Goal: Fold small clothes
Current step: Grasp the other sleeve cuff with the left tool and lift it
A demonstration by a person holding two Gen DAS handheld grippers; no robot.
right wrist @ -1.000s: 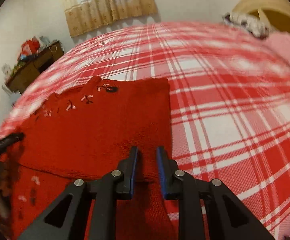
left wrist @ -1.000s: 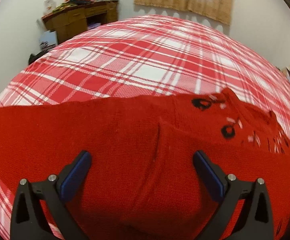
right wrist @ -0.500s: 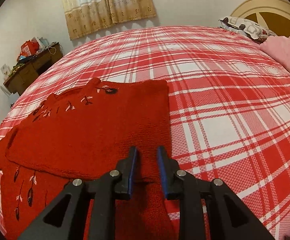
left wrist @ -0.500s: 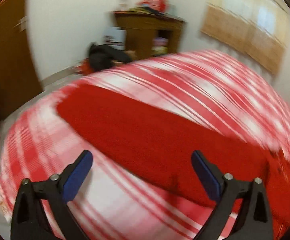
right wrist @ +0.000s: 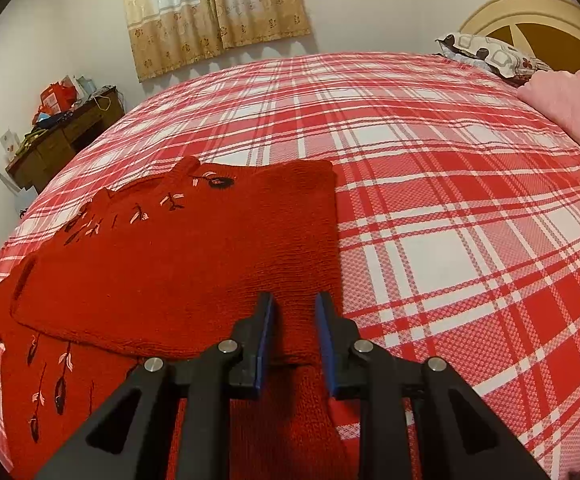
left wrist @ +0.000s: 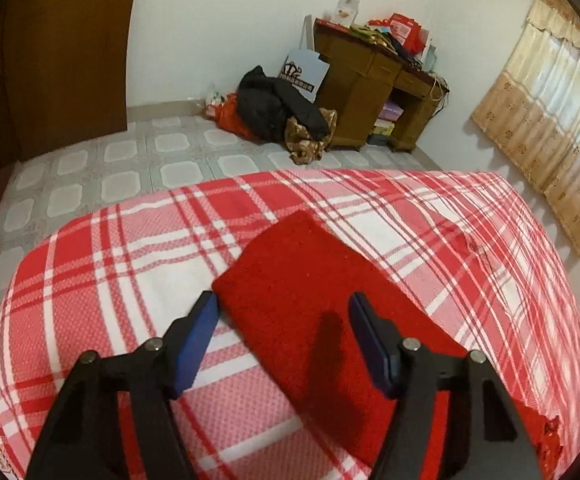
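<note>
On the plaid-covered bed (right wrist: 429,184), a red knitted sweater (right wrist: 194,264) lies partly folded, one sleeve (left wrist: 301,280) stretched flat toward the bed's corner. The left gripper (left wrist: 284,326) has its jaws released, spread over the sleeve end. The right gripper (right wrist: 293,334) stands narrowly parted over the sweater's edge; whether it pinches fabric cannot be told.

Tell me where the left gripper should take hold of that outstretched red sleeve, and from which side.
Grip the sleeve at its squared cuff end, probably coming from the near side along its length. It lies flat on the plaid bedspread, and the open left gripper already straddles its width.
</note>
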